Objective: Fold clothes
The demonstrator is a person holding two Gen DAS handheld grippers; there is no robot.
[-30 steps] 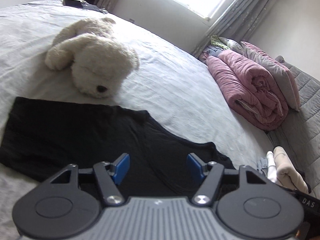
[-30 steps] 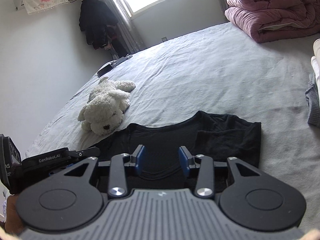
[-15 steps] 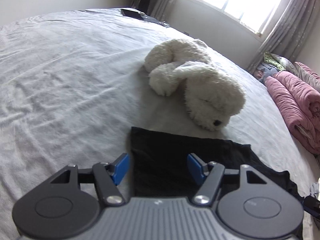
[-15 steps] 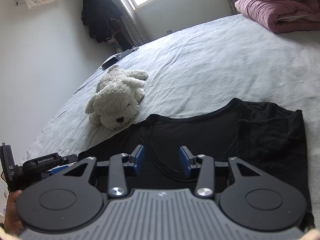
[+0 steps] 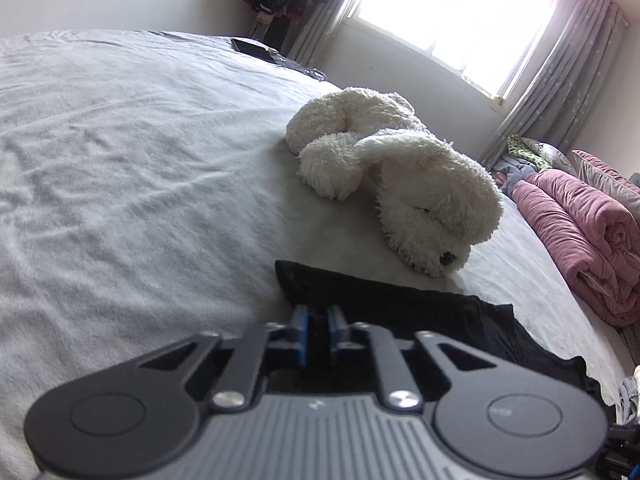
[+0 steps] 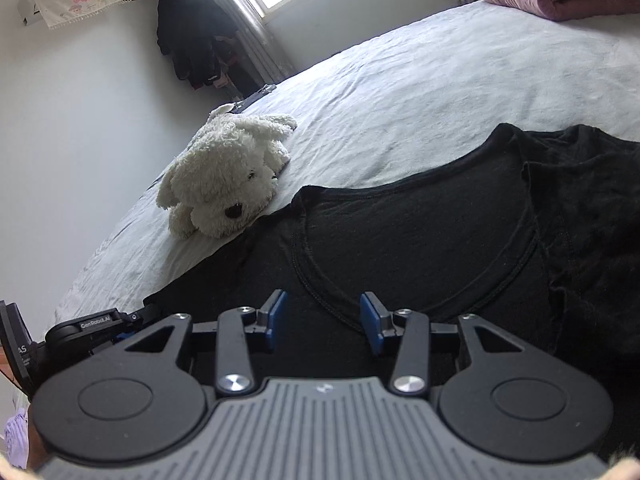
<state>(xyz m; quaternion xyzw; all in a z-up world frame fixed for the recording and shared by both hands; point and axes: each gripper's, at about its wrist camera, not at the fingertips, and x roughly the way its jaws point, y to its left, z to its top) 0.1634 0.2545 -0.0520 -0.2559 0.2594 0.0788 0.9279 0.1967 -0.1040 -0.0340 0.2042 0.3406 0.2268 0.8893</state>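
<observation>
A black T-shirt lies flat on the grey bed, its neckline facing me, one sleeve folded in at the right. My left gripper is shut on the shirt's left corner, pinching the black cloth between its blue pads. It also shows at the lower left of the right wrist view. My right gripper is open and empty, low over the shirt just below the collar seam.
A white plush dog lies on the bed sheet just beyond the shirt's left edge, and it also shows in the right wrist view. A rolled pink quilt lies at the far right. Dark clothes hang by the window.
My left gripper has moved to the shirt's left corner and closed on it. My right gripper has dropped closer to the collar and stays open.
</observation>
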